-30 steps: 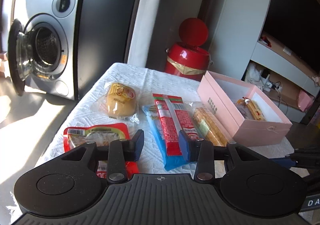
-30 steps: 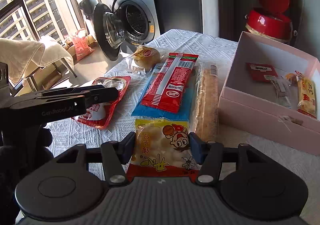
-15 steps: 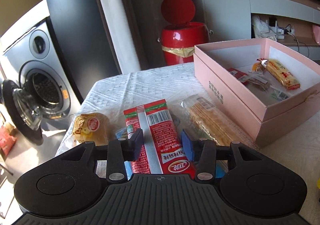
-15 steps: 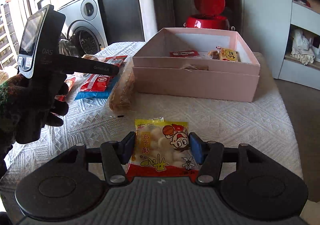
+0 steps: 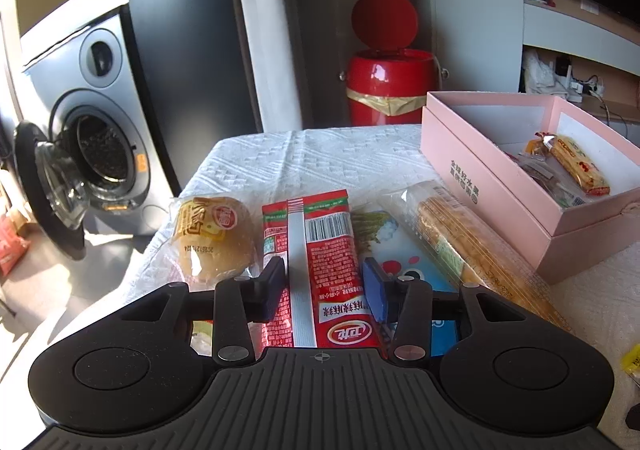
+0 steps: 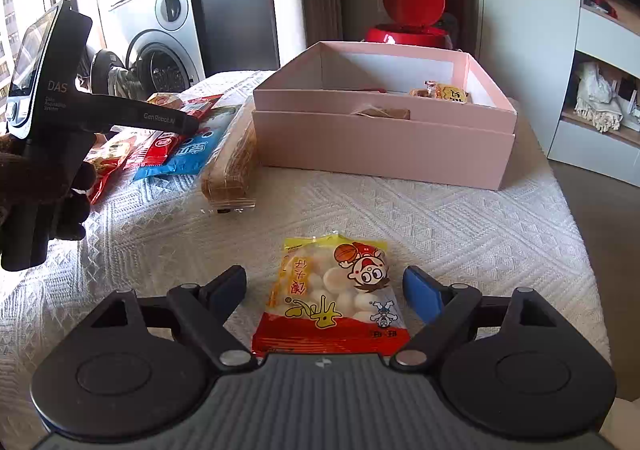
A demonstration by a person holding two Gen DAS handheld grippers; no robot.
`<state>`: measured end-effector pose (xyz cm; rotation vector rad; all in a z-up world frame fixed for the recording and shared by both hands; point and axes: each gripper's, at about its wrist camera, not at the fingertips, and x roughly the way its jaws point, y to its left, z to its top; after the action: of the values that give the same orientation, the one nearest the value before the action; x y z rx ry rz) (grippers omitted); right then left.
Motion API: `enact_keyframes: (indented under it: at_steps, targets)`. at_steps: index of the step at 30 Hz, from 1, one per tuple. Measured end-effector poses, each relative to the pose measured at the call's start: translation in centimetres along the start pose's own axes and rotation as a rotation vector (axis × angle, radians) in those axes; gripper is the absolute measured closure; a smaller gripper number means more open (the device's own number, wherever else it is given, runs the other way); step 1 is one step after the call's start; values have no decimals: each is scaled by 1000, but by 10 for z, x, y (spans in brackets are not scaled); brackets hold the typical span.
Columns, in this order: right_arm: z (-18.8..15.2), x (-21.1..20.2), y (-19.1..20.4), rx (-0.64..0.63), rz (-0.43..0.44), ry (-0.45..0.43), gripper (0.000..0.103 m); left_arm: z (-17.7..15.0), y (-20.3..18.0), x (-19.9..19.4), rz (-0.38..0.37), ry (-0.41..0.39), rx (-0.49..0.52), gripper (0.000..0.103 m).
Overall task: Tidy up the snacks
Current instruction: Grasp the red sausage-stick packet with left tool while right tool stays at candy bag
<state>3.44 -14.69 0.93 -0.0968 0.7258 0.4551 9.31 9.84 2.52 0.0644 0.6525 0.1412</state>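
Note:
My left gripper (image 5: 324, 286) stands open with its fingers on either side of a long red snack pack (image 5: 320, 258), which lies on a blue pack (image 5: 404, 270). A wrapped bun (image 5: 214, 234) lies to its left and a long biscuit pack (image 5: 468, 242) to its right. My right gripper (image 6: 324, 290) is open, and a yellow-and-red candy bag (image 6: 336, 298) lies on the cloth between its spread fingers. The pink box (image 6: 384, 146) stands beyond, open, with a few snacks inside (image 5: 576, 166).
The table has a white textured cloth (image 6: 440, 218). A red bin (image 5: 386, 86) with its lid up stands behind the table. A washing machine (image 5: 92, 154) with its door open is at the left. Shelves (image 6: 604, 106) are at the right.
My right gripper has opened and the candy bag now lies loose on the cloth nearer the box. My left gripper has moved over the red pack and swung toward the box.

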Motion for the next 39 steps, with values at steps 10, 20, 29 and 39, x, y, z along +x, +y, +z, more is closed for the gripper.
enact_keyframes:
  at_steps: [10, 20, 29, 39]
  targets:
    - [0, 1, 1, -7, -4, 3, 15, -8, 21, -9, -74, 26, -88, 57]
    - [-1, 1, 2, -9, -4, 4, 13, -48, 7, -72, -243, 63, -53, 81]
    - [0, 1, 3, -17, -14, 9, 12, -28, 22, -76, -267, -39, -62, 78]
    - [0, 1, 3, -17, -12, 10, 11, -28, 38, -33, -287, 25, -98, 74]
